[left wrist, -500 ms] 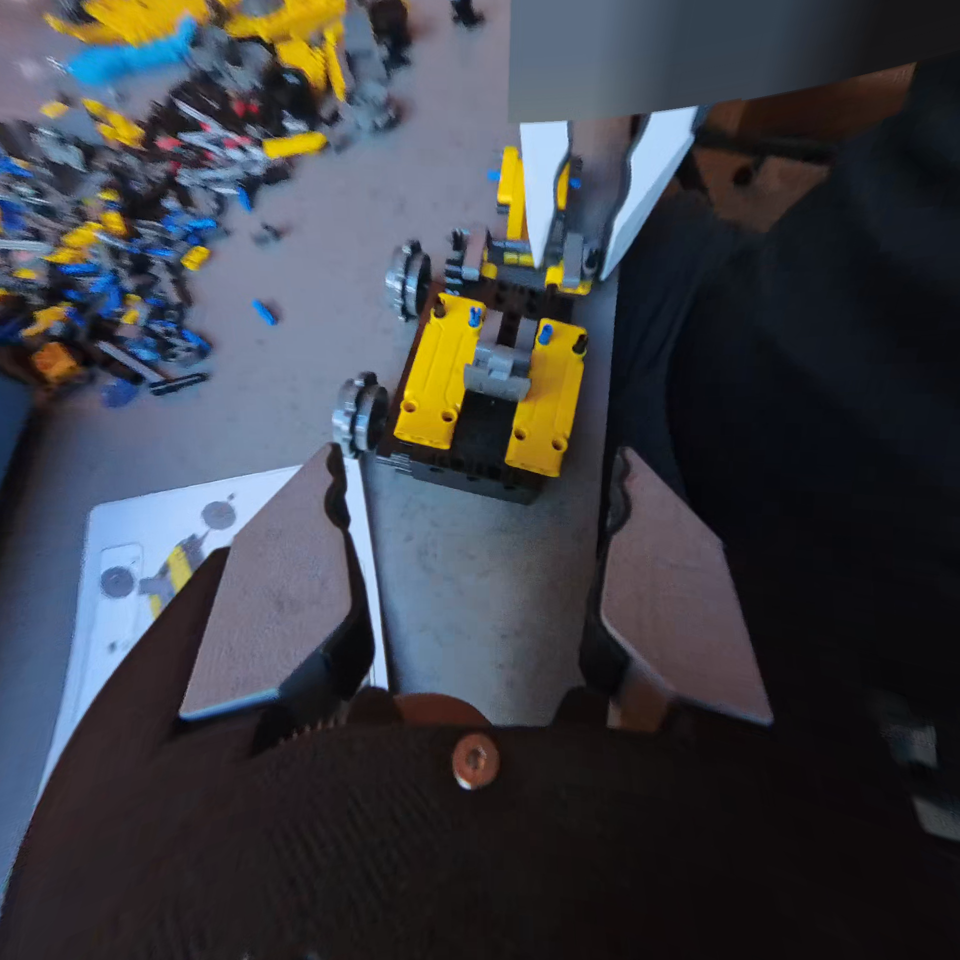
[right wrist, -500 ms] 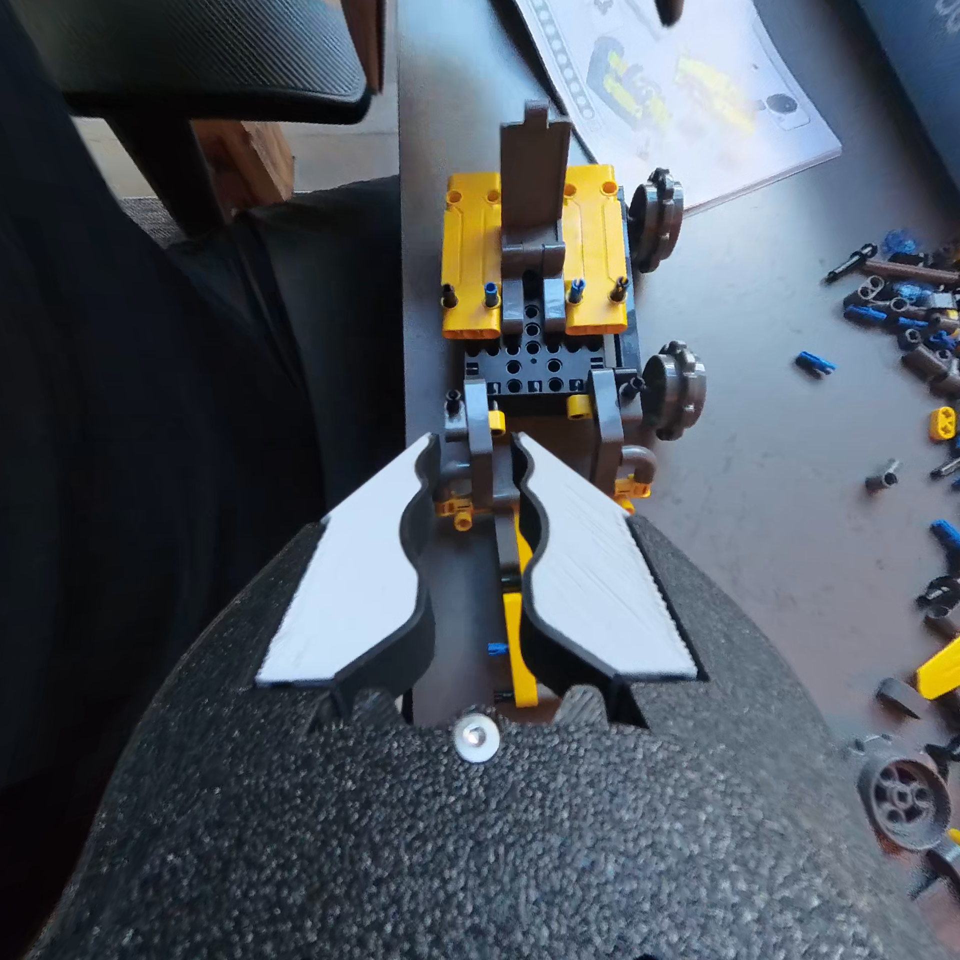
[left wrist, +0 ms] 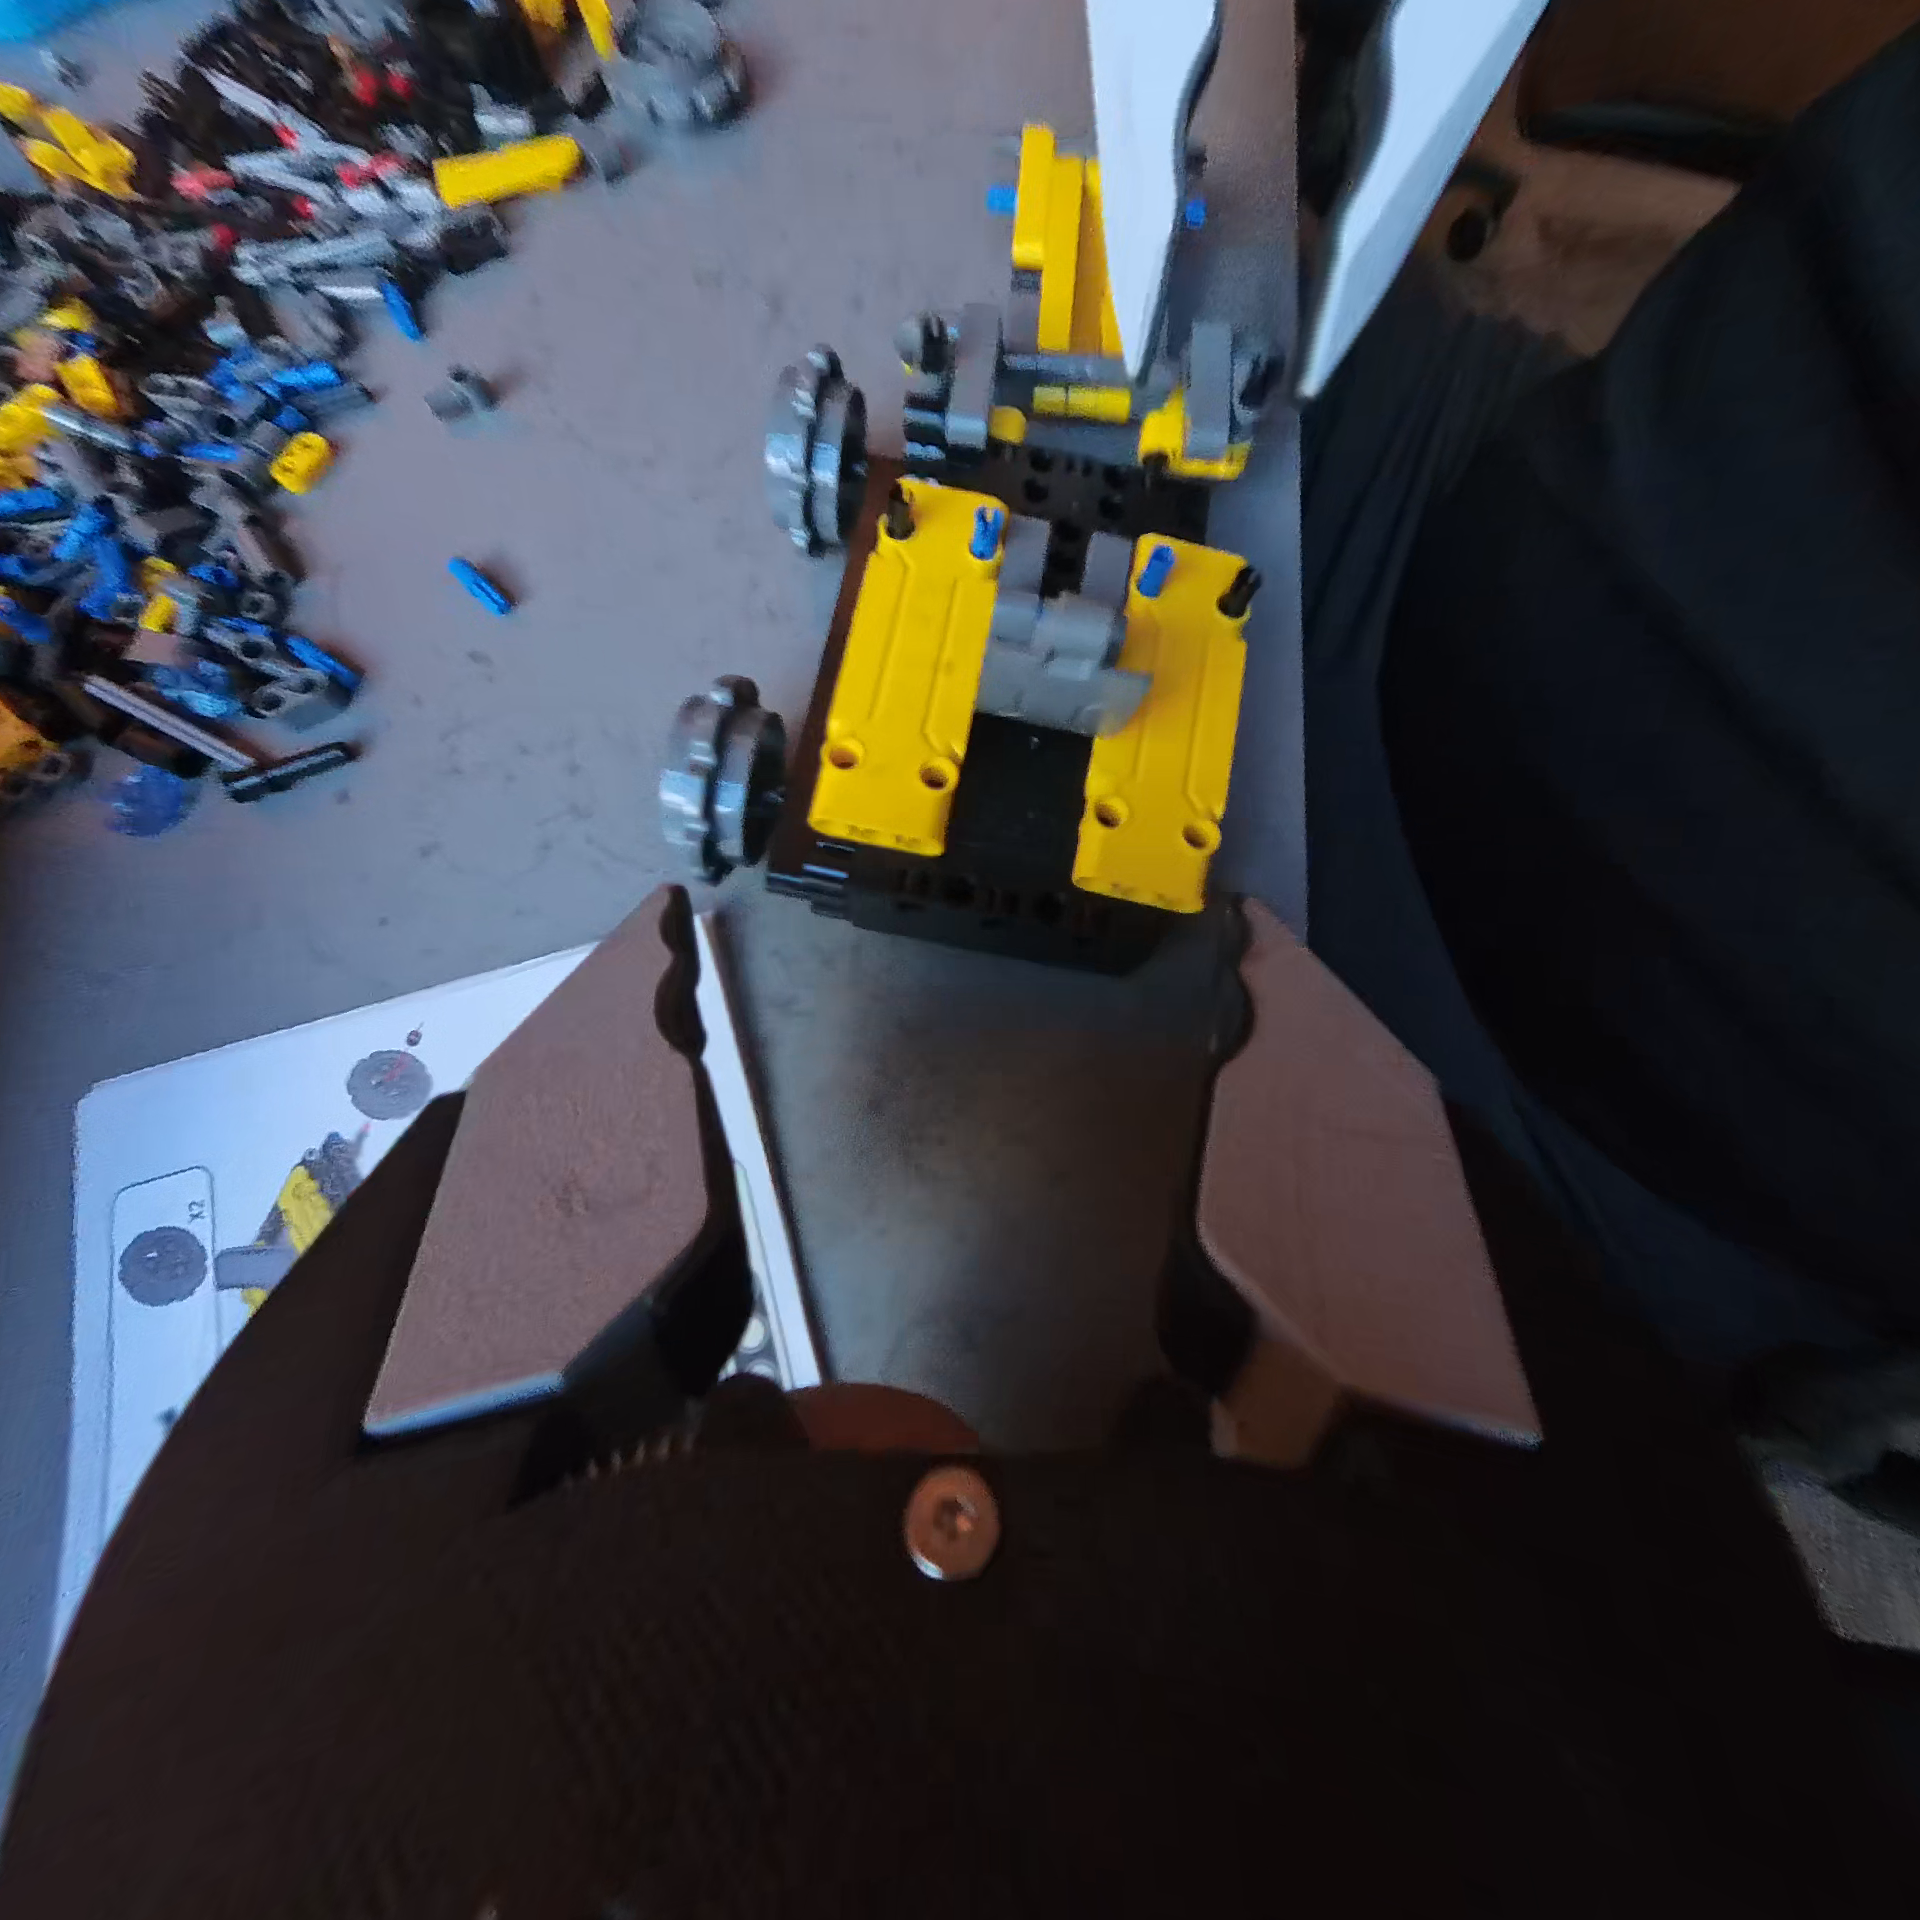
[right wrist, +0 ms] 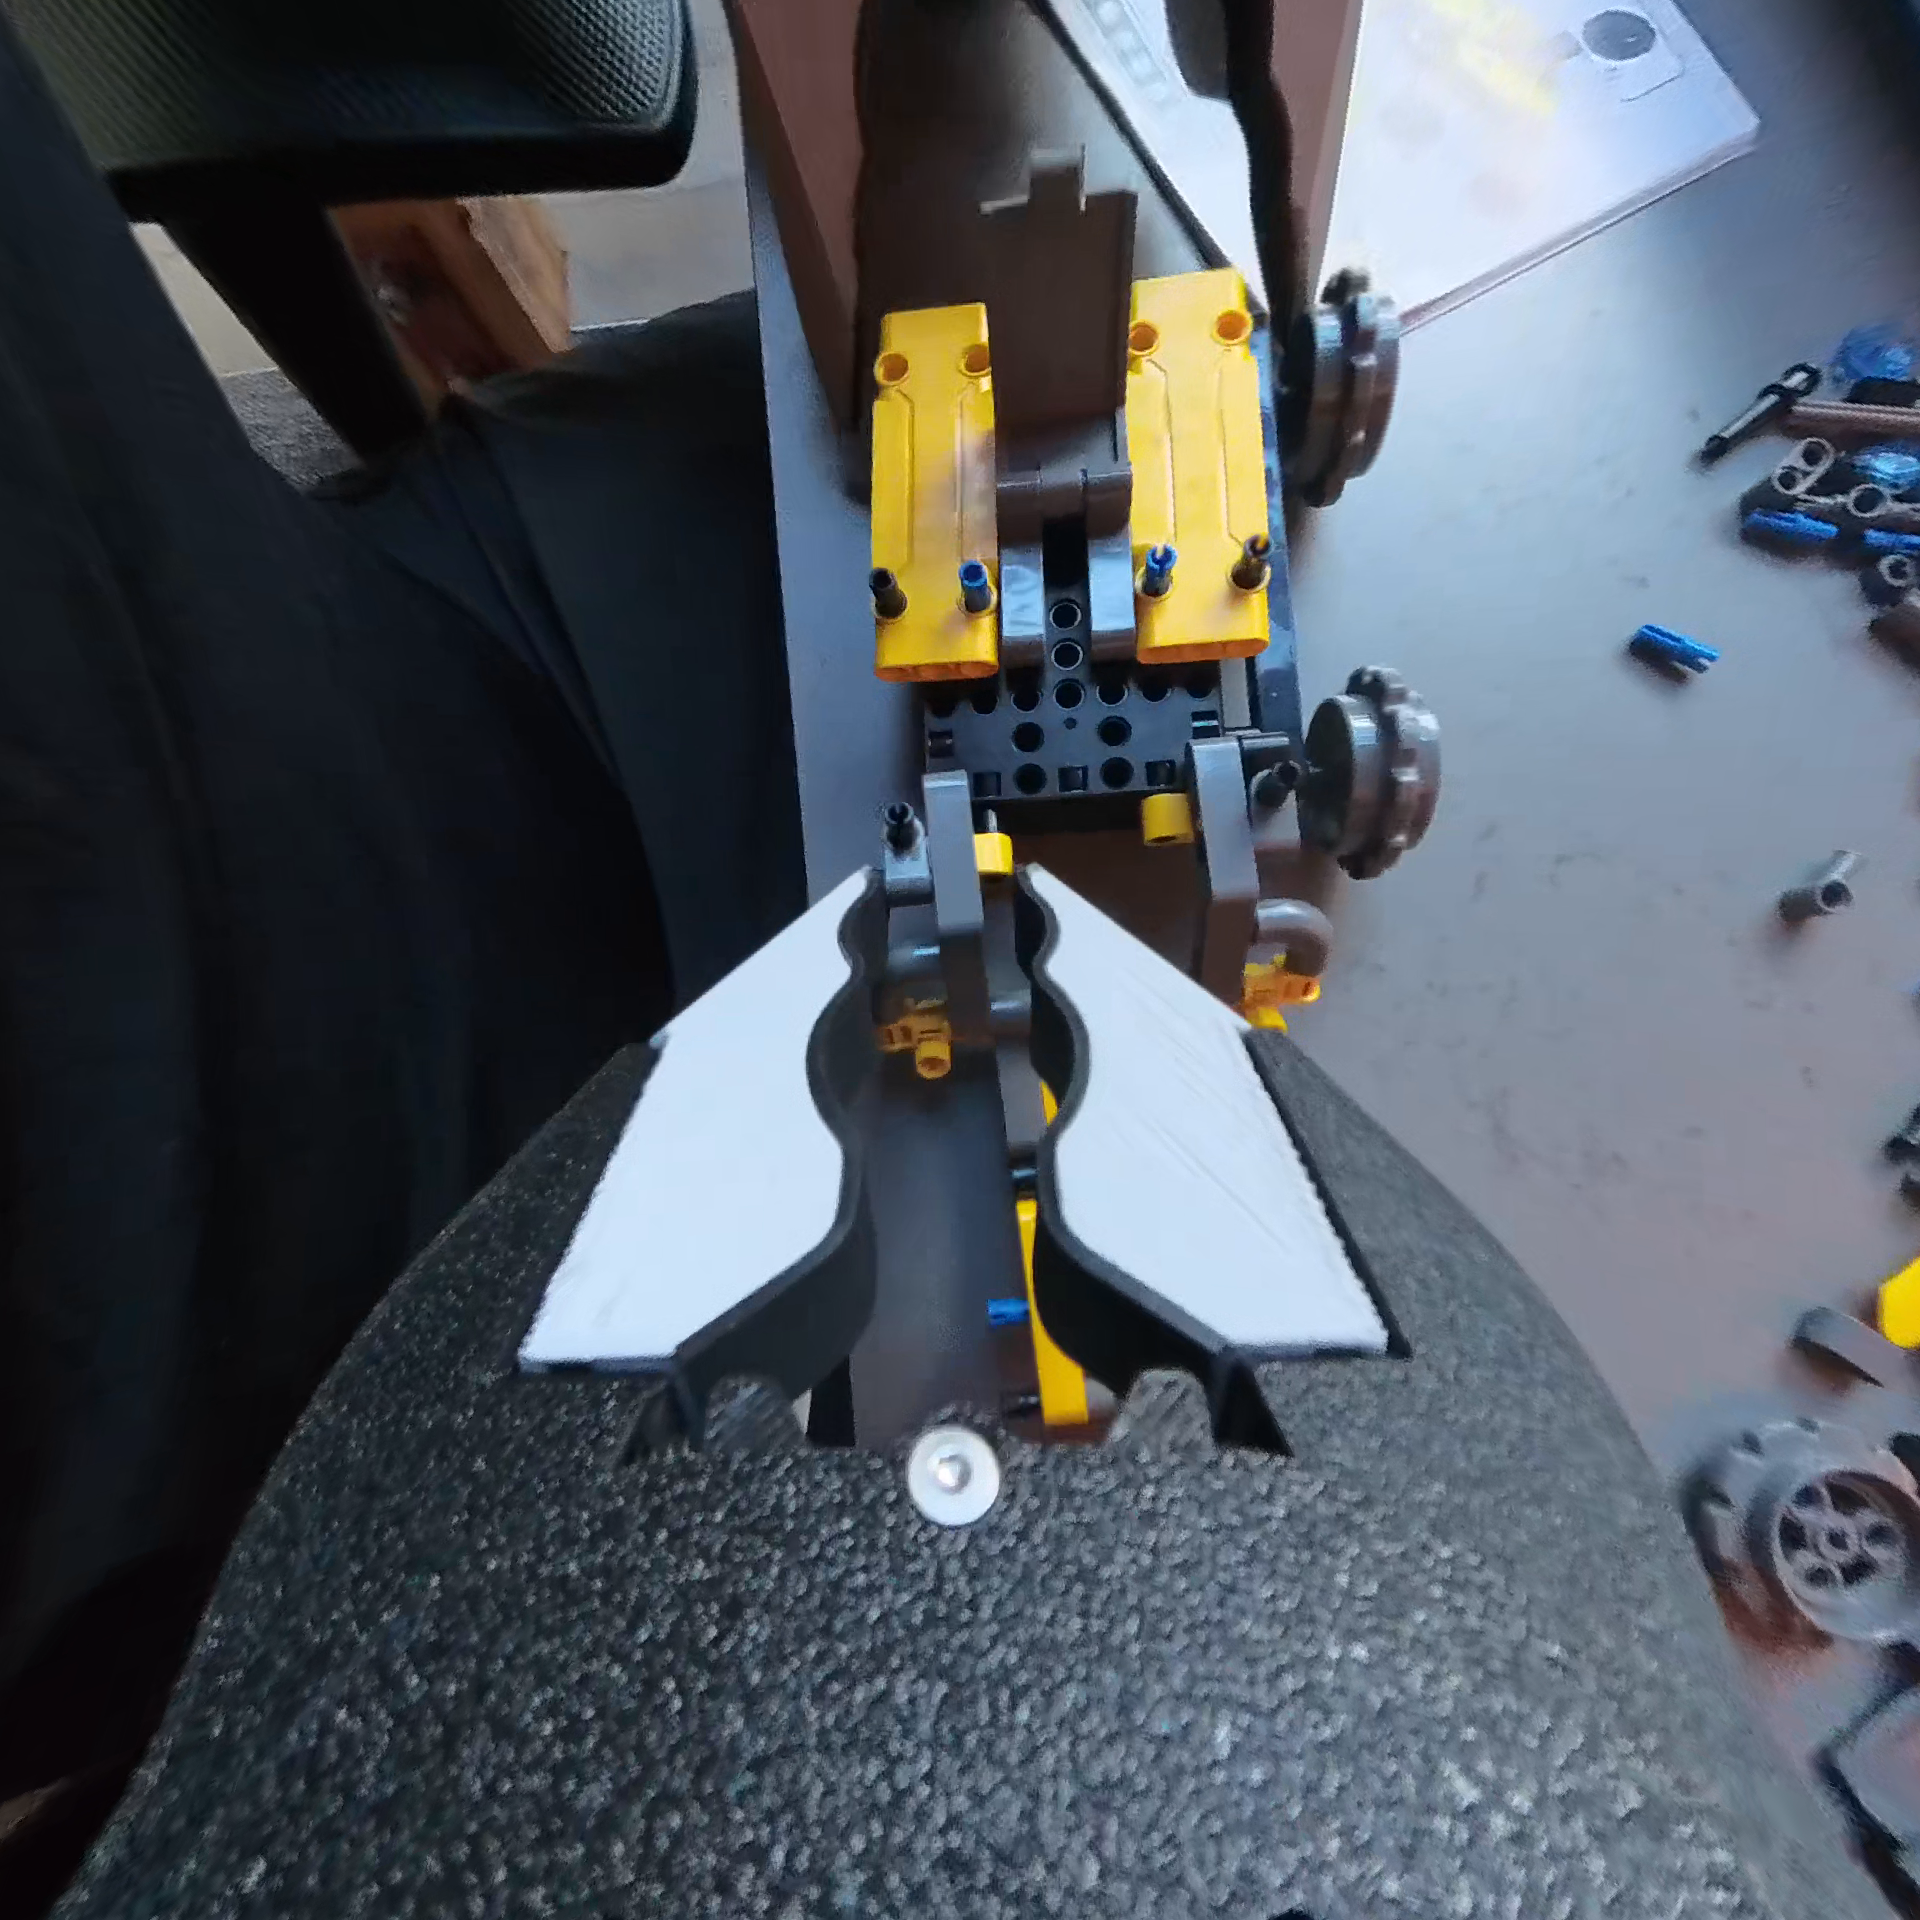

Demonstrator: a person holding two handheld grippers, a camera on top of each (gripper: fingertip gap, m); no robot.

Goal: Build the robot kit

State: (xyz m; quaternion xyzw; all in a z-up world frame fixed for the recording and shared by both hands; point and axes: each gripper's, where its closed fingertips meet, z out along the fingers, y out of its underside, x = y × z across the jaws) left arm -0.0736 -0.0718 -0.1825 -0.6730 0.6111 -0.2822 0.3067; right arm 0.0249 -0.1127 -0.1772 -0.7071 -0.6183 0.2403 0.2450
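A yellow and black brick vehicle model point(left wrist: 894, 665) lies along the grey table's edge point(left wrist: 1278, 727). It has two grey gear hubs on one side. My left gripper point(left wrist: 956, 914) is open, with its brown fingertips on either side of the model's rear end, close to it. My right gripper point(right wrist: 948, 894) is shut on a grey arm piece point(right wrist: 956, 883) at the model's front end point(right wrist: 1091, 748). The right gripper also shows at the top of the left wrist view point(left wrist: 1226, 379). The left gripper's brown fingers point(right wrist: 800, 208) flank the model's far end in the right wrist view.
An instruction booklet point(left wrist: 260, 1091) lies under my left finger. A heap of loose bricks point(left wrist: 156, 468) covers the far left of the table, and scattered pieces and a wheel point(right wrist: 1829, 1538) lie to the right. A person's dark clothing point(left wrist: 1662, 727) and a chair armrest point(right wrist: 364, 83) are beyond the table edge. My right fingertips sit around 12 cm from my left ones.
My left gripper has moved forward to the model, so its open fingers now flank the rear end. My right gripper keeps its hold on the front arm piece.
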